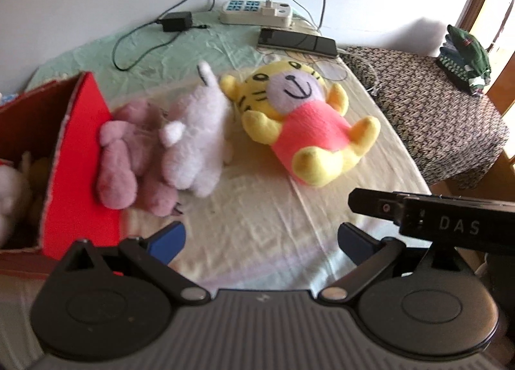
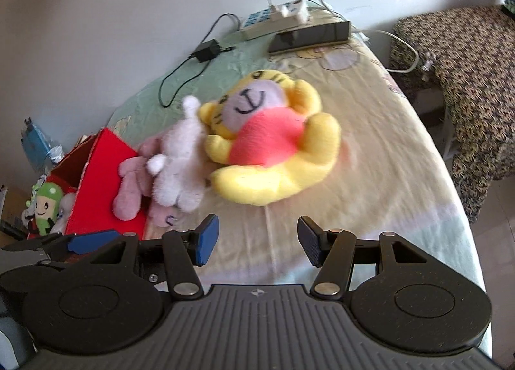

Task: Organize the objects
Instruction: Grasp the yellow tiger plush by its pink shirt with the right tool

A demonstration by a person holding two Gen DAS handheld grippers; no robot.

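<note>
Plush toys on bed sheet [image 1: 257,209]: yellow tiger [image 1: 299,122] in pink shirt, lying face up; white plush [image 1: 199,132] just beside it; pink plush [image 1: 128,157] against red box [image 1: 83,157], which holds more toys, seemingly. Left gripper [image 1: 260,241] spread, empty. Right gripper [image 2: 257,244] spread, empty, near the tiger.
</note>
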